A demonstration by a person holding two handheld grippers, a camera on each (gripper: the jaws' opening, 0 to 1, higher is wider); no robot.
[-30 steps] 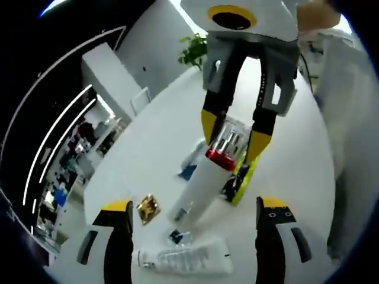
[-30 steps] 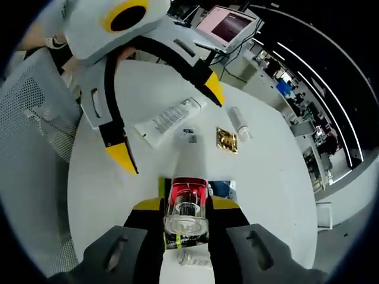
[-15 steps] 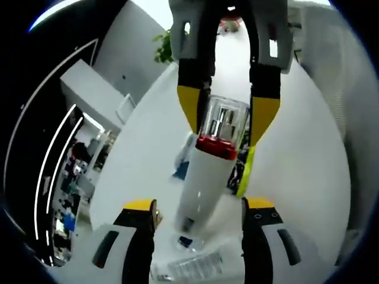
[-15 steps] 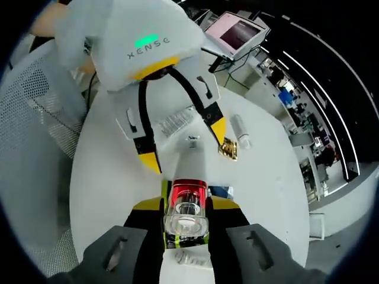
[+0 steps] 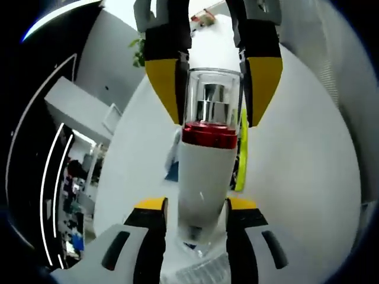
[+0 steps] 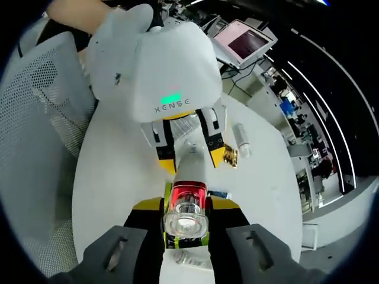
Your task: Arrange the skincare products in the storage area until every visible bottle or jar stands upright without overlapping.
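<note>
The right claw (image 6: 186, 208) pinches the clear cap of a white bottle (image 5: 204, 171) with a red collar. The left claw (image 5: 194, 220) straddles the bottle's base end, jaws close on either side; whether they grip it I cannot tell. A gold square (image 6: 230, 157) lies on the white table (image 6: 118, 177) just beyond the left claw.

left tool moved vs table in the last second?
Yes. In the right gripper view the left tool has closed in from beside the white table items to straddle the bottom of the pump bottle.
</note>
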